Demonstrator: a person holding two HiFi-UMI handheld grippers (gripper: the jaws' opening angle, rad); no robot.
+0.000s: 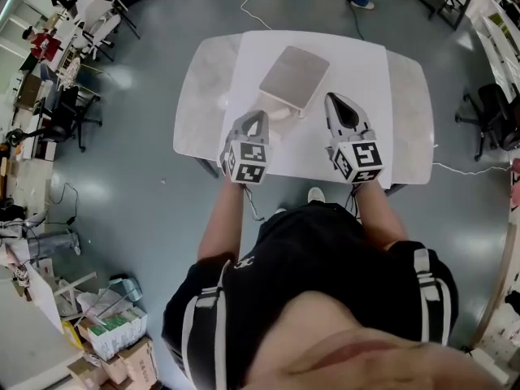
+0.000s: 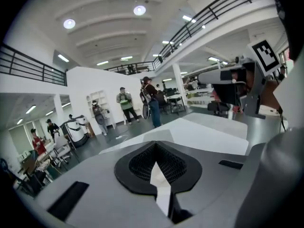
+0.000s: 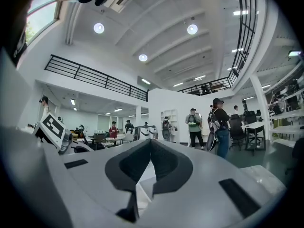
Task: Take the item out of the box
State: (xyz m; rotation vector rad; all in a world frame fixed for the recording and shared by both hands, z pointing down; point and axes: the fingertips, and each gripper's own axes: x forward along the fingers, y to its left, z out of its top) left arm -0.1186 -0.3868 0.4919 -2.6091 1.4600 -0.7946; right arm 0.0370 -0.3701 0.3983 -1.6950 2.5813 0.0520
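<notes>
Left claw [image 1: 258,114], right claw [image 1: 335,98] both together; box [image 1: 294,76] only in head view.

Flat grey box [image 1: 294,75], askew, mid-table [image 1: 203,96].

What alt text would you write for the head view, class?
Seen from above, a person holds the left gripper and right gripper, both shut and empty, over a white table. A flat grey box lies on it just beyond their tips.
</notes>
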